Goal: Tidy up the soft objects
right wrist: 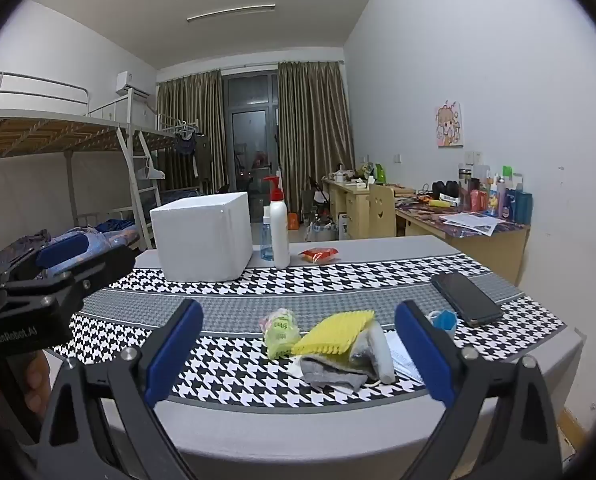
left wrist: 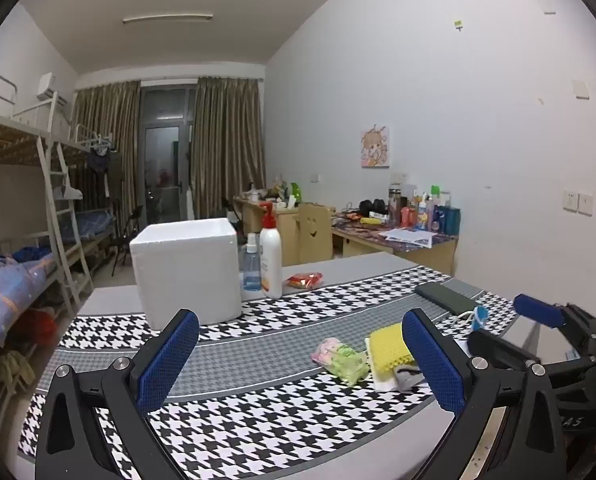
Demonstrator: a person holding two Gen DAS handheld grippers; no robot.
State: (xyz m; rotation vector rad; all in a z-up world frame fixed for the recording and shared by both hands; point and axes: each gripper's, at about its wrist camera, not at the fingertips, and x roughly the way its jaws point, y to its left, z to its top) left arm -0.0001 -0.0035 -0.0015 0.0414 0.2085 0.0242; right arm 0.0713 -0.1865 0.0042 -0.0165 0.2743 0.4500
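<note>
Yellow sponge (right wrist: 333,332) just ahead — between wide-open right gripper (right wrist: 298,354) fingers — ungrasped

We see a matt white foam box (right wrist: 204,236), a ridged yellow sponge (right wrist: 333,332), glossy plastic bottles (right wrist: 279,232), a shiny black phone (right wrist: 465,298), woven houndstooth cloth (right wrist: 234,372) and textured blue pads on our fingers (right wrist: 174,352).

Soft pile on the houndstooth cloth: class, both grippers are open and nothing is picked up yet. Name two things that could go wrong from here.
1. The yellow sponge lies on the grey cloth and touches the green packet, so one grab may drag several items.
2. The phone lies close beside the pile near the table edge; the right gripper could knock it.
</note>
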